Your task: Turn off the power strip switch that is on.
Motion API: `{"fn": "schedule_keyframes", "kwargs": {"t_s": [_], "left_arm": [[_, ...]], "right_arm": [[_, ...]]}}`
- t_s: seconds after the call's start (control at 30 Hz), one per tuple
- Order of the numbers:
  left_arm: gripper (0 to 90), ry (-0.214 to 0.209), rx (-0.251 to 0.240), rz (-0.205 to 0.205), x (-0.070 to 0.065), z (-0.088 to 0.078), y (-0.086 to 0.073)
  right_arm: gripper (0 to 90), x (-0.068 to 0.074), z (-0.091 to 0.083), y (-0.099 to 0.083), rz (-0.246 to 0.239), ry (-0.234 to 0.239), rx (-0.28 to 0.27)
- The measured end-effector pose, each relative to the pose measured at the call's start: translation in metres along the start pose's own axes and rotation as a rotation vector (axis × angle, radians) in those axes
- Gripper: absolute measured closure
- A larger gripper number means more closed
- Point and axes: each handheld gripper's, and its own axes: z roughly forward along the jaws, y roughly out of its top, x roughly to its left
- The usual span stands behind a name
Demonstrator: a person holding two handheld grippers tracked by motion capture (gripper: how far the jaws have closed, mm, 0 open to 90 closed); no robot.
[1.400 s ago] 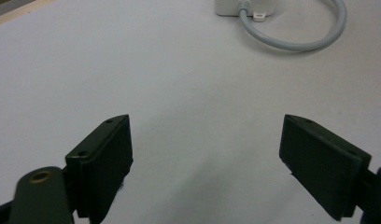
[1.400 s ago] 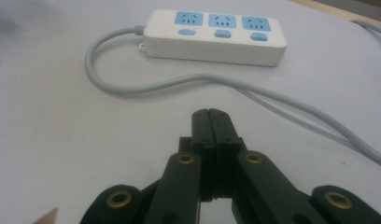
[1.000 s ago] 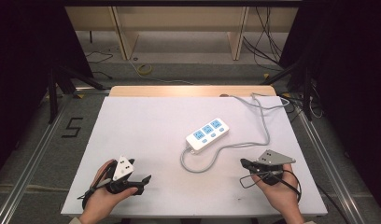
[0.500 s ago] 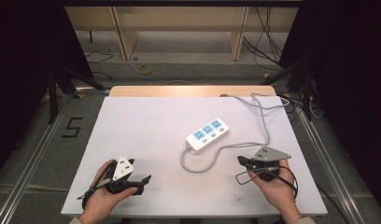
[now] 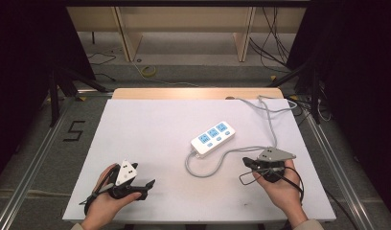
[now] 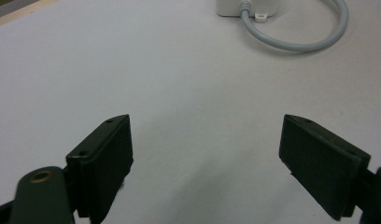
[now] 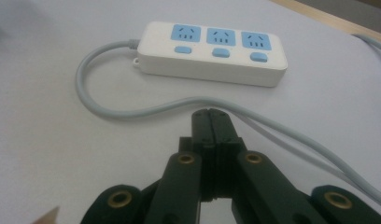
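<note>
The white table (image 5: 150, 129) runs off past the dark edges. The power strip (image 5: 213, 137), with 3 blue sockets, lies mid-table, its cable (image 5: 203, 167) looping toward the clenched, empty right gripper (image 5: 246, 163). The left gripper (image 5: 148, 184) gapes, released.

A white worktop (image 5: 150, 129) with a bare wooden strip along its far edge is seen. A white power strip (image 5: 213, 137) with three blue sockets and three blue switches is laid flat on it, right of the middle and set at a slant. Its grey cable (image 5: 203, 168) is looped on the surface in front and led off toward the far right corner.
</note>
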Motion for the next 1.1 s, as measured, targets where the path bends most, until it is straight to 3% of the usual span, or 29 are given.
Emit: {"fn": "schedule_keyframes", "kwargs": {"t_s": [1.1], "left_arm": [[17.4,0.008,0.000,0.011,0.000,0.000,0.000]], "right_arm": [[90.0,-0.004,0.012,0.021,-0.009,-0.010,0.025]]}}
